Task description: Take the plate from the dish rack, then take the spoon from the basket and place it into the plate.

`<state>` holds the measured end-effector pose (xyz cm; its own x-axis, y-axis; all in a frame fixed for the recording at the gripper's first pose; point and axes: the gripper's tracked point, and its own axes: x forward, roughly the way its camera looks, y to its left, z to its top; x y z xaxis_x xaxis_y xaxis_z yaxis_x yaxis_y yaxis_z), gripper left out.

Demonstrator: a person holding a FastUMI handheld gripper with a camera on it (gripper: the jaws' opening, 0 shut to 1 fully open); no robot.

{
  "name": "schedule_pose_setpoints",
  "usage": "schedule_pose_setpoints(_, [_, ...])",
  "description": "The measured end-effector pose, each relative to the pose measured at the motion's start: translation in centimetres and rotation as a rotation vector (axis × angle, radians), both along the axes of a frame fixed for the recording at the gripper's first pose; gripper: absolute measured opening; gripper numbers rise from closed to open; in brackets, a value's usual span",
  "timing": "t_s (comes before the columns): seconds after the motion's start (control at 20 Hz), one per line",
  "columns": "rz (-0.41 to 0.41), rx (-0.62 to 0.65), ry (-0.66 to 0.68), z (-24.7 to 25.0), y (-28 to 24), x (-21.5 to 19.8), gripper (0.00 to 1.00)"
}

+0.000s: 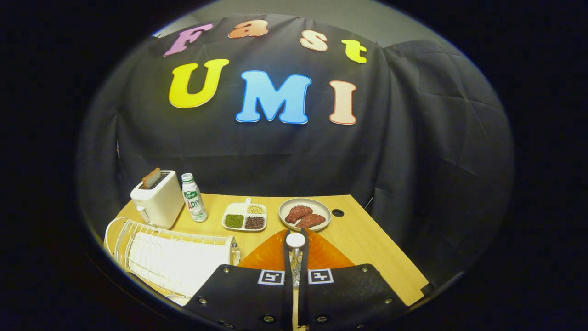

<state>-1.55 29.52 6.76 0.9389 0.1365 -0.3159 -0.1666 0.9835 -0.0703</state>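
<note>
My gripper (296, 255) is shut on the spoon (295, 240). The spoon's metal shaft runs up between the two fingers, and its round white end sticks out just past the tips. Right under and ahead of the fingers an orange plate (268, 258) lies flat on the wooden table (367, 248), showing on both sides of the fingers. The spoon is held above the plate; I cannot tell whether it touches it. The white wire dish rack (138, 234) stands to the left of the fingers, with a white ribbed tray inside.
Beyond the orange plate are a grey plate with two pieces of meat (305, 214) and a white divided dish of beans (245, 217). A white bottle (193, 197) and a white toaster (157, 198) stand behind the rack. The table's right edge runs close by.
</note>
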Motion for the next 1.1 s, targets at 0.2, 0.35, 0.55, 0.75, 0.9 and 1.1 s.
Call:
schedule_pose_setpoints(0.2, [0.119,-0.036,-0.030,1.3,4.1,-4.3,0.04])
schedule_pose_setpoints(0.35, [0.221,-0.046,-0.046,1.7,7.5,-8.0,0.04])
schedule_pose_setpoints(0.55, [0.336,-0.031,-0.003,0.1,11.2,-13.1,0.04])
schedule_pose_setpoints(0.75, [0.426,-0.061,0.044,-2.5,13.4,-17.1,0.04])
schedule_pose_setpoints(0.9, [0.470,-0.066,0.093,-4.7,14.2,-19.2,0.04])
schedule_pose_setpoints(1.1, [0.518,-0.094,0.158,-7.7,14.4,-21.5,0.04])
